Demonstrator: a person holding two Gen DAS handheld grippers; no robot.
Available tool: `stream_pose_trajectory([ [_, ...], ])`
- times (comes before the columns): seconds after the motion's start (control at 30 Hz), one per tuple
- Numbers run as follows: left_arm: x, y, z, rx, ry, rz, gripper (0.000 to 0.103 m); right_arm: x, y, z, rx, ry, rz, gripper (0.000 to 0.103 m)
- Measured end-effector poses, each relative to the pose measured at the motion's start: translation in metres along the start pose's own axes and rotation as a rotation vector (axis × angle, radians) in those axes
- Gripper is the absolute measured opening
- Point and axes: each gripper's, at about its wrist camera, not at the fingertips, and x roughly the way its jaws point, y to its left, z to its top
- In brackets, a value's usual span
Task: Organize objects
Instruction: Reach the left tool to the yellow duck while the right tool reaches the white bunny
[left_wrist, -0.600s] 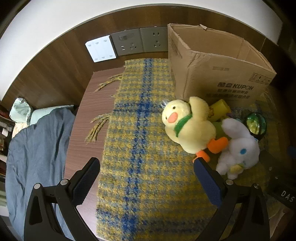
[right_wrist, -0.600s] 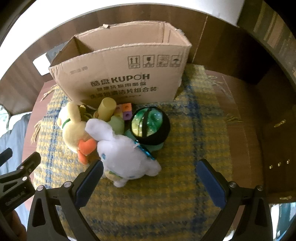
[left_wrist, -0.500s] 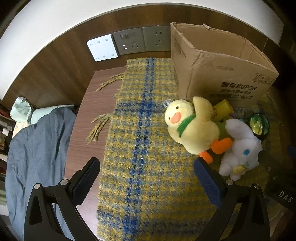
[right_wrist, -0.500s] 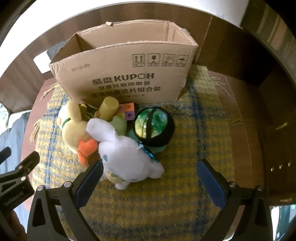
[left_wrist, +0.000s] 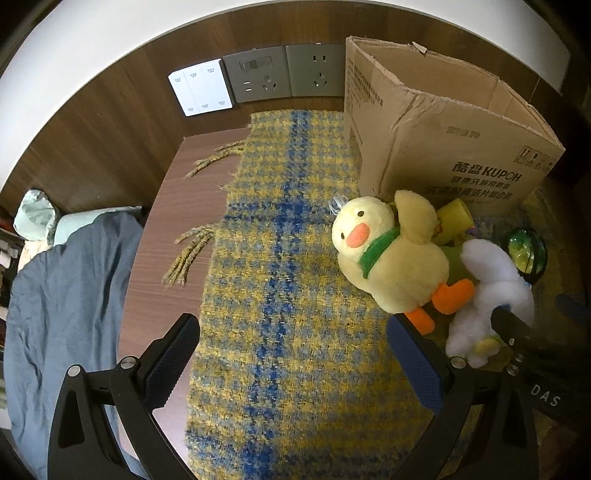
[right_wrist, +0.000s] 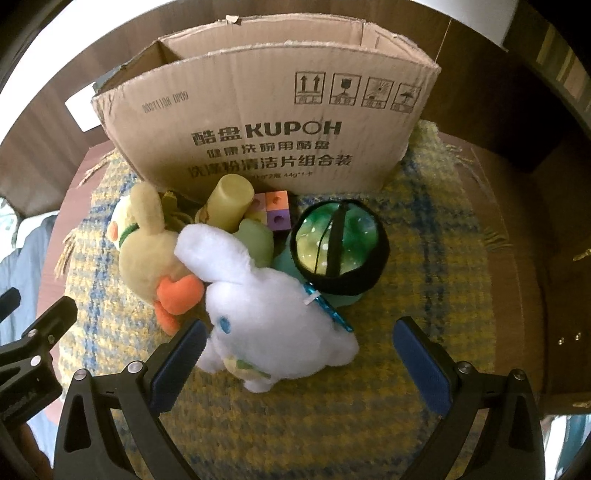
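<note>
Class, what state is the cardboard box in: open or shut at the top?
Open. The cardboard box stands upright with no flaps over its top, and its inner walls show. Its contents cannot be seen.

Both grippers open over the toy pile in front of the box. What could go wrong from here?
1. The right gripper straddles the white plush dog, which presses against the yellow plush duck; lifting may drag the duck.
2. The green-and-black ball leans against the pile; it may roll.
3. The tall cardboard box wall could catch a low lift.
</note>
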Motion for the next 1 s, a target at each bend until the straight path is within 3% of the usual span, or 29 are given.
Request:
stream_pose_trajectory([
  [0.3, 0.006, -0.001, 0.000, 0.020, -0.003, 0.011, 0.103, 0.023, 0.008, 0.002, -0.006, 0.027, 0.006, 0.099],
  [0.77, 0.013, -0.007, 0.000, 0.024, 0.006, 0.006, 0.103, 0.036, 0.013, 0.002, -0.034, 0.028, 0.062, 0.071],
  [1.0, 0.014, -0.022, 0.004, 0.037, 0.002, -0.014, 0.103, 0.030, 0.003, 0.001, -0.026, 0.009, 0.067, 0.068],
])
